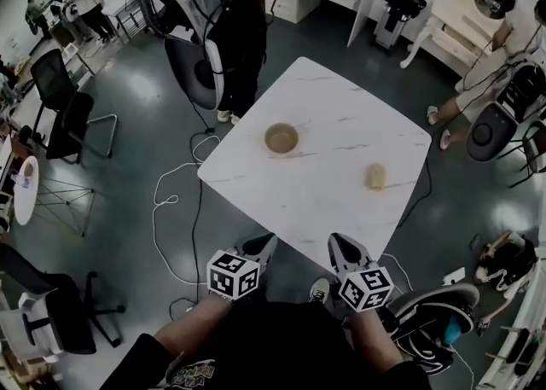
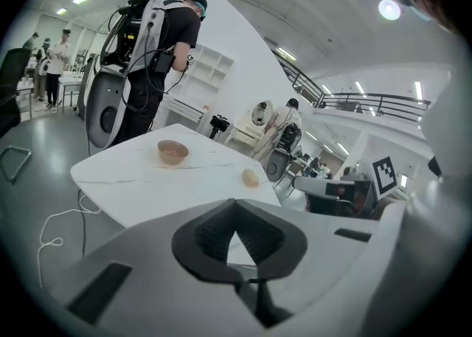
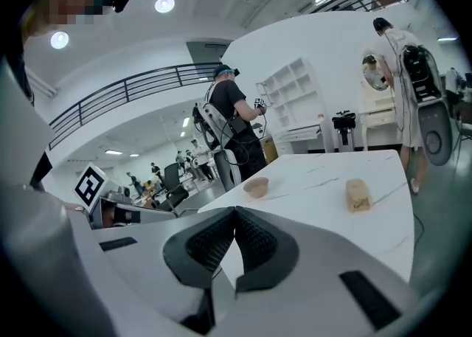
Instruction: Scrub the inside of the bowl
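Head view: two shut tongs wait by the tabletop, bowl and sponge lie apart

A white tabletop (image 1: 341,107) with thin grey lines stands on a shiny grey floor. On its far side a person in black (image 1: 243,38) stands with a big white and black pack. A black chair (image 1: 64,102) stands well off to the left. A white cable (image 1: 166,200) curls on the floor by the tabletop's left edge. None of these stand between the tongs and the bowl.

The bowl (image 1: 281,138) is small and tan. It sits upright on the tabletop, on the left part, with its open side up. Its inside shows only the same tan colour. The sponge (image 1: 375,177) is a pale yellow block. It lies on the right part of the tabletop, well apart from the bowl and nearer to the person who holds the tongs.

The left tongs (image 1: 266,241) and the right tongs (image 1: 338,241) are side by side near the close edge of the tabletop. Both point out over it. Each has a cube with black and white squares behind it, and a bare arm reaches to each one. The left gripper view shows the left tongs (image 2: 236,204) pressed together with nothing pinched. The right gripper view shows the right tongs (image 3: 235,212) pressed together too, with nothing pinched. Both are well apart from the bowl and the sponge.
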Tool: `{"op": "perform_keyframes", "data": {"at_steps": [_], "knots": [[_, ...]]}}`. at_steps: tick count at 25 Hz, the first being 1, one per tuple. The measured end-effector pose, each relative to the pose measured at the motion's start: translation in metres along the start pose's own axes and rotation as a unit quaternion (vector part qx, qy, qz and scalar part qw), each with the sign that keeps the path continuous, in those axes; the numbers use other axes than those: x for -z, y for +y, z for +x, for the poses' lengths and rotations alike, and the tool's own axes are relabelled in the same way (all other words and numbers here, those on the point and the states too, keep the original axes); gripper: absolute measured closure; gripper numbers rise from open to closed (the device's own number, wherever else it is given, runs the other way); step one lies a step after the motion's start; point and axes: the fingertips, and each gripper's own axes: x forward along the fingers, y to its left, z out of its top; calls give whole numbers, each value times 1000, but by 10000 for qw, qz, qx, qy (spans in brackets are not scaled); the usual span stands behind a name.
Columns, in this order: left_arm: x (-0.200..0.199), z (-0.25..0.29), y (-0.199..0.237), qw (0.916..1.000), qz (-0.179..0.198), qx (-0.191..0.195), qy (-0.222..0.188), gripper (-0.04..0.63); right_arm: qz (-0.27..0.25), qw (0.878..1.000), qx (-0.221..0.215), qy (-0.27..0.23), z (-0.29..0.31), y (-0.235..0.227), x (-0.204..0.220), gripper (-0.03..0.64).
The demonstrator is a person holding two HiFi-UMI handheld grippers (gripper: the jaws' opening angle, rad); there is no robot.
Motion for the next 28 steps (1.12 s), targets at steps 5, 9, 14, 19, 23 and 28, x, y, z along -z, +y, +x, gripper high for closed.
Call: {"op": "perform_keyframes", "data": {"at_steps": [5, 9, 14, 19, 23, 28], "knots": [[-17, -6, 49, 9996, 149, 224, 126, 589, 116, 9993, 342, -110, 36, 21, 0, 595], [-38, -6, 79, 9988, 292, 345, 178, 589, 243, 9974, 641, -230, 56, 29, -5, 595], [-57, -4, 104, 9977, 466, 444, 192, 589, 328, 9941, 977, -323, 71, 34, -10, 595], [-66, -1, 121, 9978, 465, 449, 165, 589, 277, 9905, 1283, -407, 73, 34, -17, 595], [-75, 10, 115, 9976, 403, 527, 183, 589, 273, 9876, 1499, -375, 64, 15, -26, 595], [-78, 28, 108, 9975, 380, 556, 224, 589, 318, 9854, 1645, -309, 59, -15, -30, 595]]}}
